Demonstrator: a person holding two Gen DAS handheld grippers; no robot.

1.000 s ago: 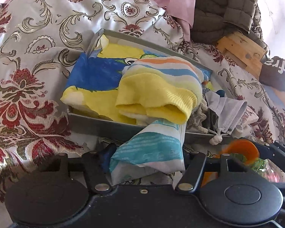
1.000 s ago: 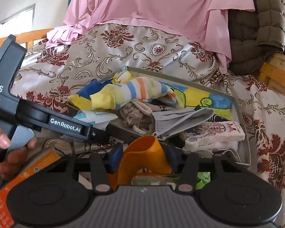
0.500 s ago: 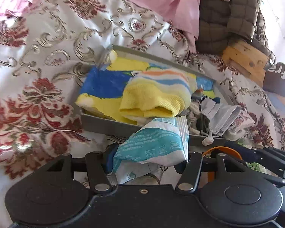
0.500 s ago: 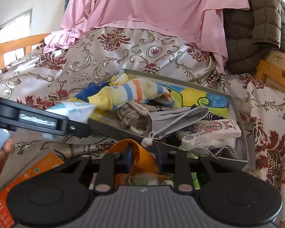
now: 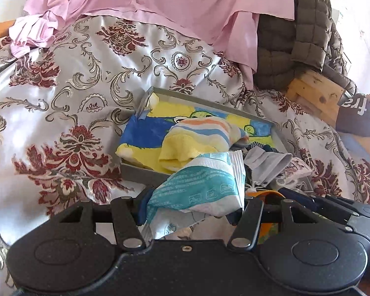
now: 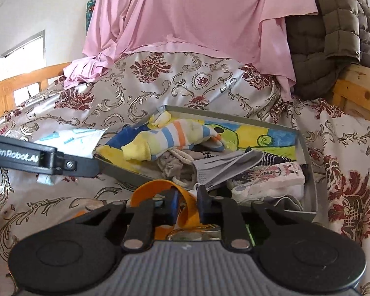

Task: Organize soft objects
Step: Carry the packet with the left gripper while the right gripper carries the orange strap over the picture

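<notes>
My left hand-held gripper (image 5: 190, 208) pinched a light, crinkly wet-wipe packet (image 5: 199, 185) mid-body; my right hand-held gripper (image 6: 187, 207) was closing on a floppy orange strap (image 6: 187, 206)

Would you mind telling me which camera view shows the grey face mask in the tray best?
The right wrist view: there the grey face mask lies nearly whole across the tray, with its pleats clear. The left wrist view shows only part of it, the rest hidden behind the teal-and-white packet between the left tongs.
</notes>
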